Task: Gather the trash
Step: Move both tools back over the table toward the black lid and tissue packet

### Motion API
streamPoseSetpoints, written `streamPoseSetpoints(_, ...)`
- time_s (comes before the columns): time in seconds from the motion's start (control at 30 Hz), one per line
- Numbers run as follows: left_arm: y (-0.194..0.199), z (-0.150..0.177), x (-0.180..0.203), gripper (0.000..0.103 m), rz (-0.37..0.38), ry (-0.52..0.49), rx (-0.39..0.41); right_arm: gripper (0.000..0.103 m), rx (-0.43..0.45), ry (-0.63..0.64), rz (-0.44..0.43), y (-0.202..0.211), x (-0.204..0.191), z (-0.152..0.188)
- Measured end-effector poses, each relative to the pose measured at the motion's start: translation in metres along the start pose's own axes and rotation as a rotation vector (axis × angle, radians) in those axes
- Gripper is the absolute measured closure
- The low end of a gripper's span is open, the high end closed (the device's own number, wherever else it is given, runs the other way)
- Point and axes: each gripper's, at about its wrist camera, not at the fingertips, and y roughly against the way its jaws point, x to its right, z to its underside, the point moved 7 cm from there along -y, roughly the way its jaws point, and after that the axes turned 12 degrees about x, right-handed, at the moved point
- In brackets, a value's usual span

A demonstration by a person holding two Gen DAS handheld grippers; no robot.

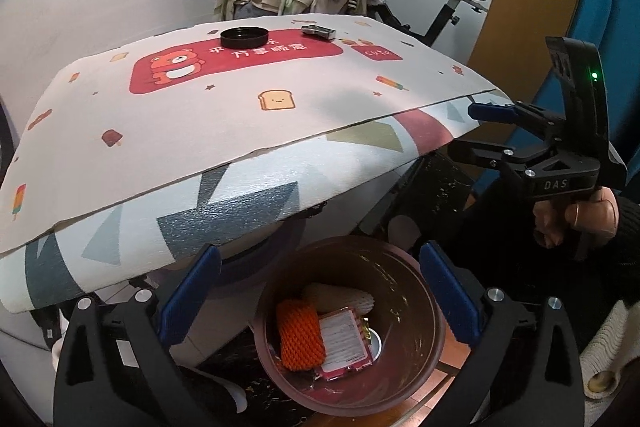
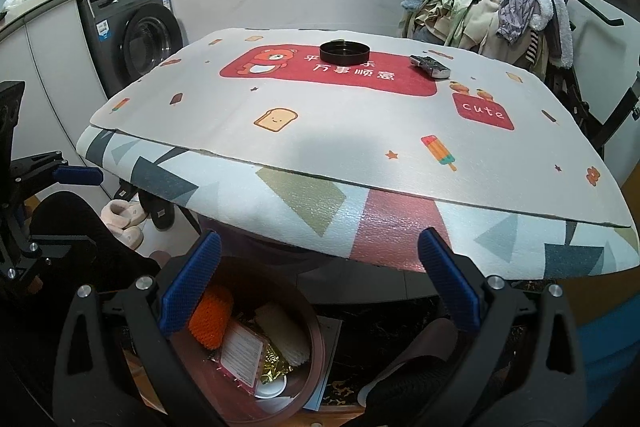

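A brown trash bin (image 1: 424, 311) stands on the floor below the table's front edge; it also shows in the right wrist view (image 2: 316, 355). Inside lie orange foam netting (image 1: 300, 335), white foam netting (image 1: 340, 297) and a pink packet (image 1: 346, 341). My left gripper (image 1: 320, 291) is open and empty above the bin. My right gripper (image 2: 318, 283) is open and empty just right of the bin, and shows from the side in the left wrist view (image 1: 480, 131). On the table's far side lie a black round lid (image 2: 344, 53) and a small silver wrapper (image 2: 430, 66).
The table (image 2: 320, 135) carries a white cartoon mat over a geometric-patterned cloth. A clothes pile (image 2: 492, 11) and exercise bike (image 1: 460, 3) stand behind it. A washing machine (image 2: 136, 39) is at the left, slippers (image 2: 124, 223) under the table.
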Motion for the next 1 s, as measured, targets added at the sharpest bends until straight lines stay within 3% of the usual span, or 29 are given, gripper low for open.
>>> streamPoseSetpoints(0.27,0.002,-0.002,-0.014,0.006,-0.055,0.039,0.014,0.006,0.002,-0.003,-0.001,0.0,0.0,0.0)
streamPoseSetpoints(0.4,0.008,-0.008,-0.015,0.006,-0.047,0.045,0.038,0.006,0.001,-0.001,-0.001,0.0,0.001,0.0)
streamPoseSetpoints(0.5,0.021,-0.027,-0.008,0.006,-0.022,0.0,0.124,0.006,-0.008,-0.004,0.001,0.0,0.002,-0.001)
streamPoseSetpoints(0.6,0.027,-0.048,-0.007,0.006,-0.068,-0.078,0.176,0.006,-0.049,-0.025,-0.003,-0.005,0.004,-0.001)
streamPoseSetpoints(0.73,0.032,-0.081,-0.01,0.006,-0.025,-0.103,0.251,0.006,-0.091,-0.053,0.018,-0.015,0.014,-0.008)
streamPoseSetpoints(1.0,0.012,-0.145,-0.031,0.006,-0.051,-0.156,0.282,0.006,-0.057,-0.042,0.038,-0.038,0.042,-0.068)
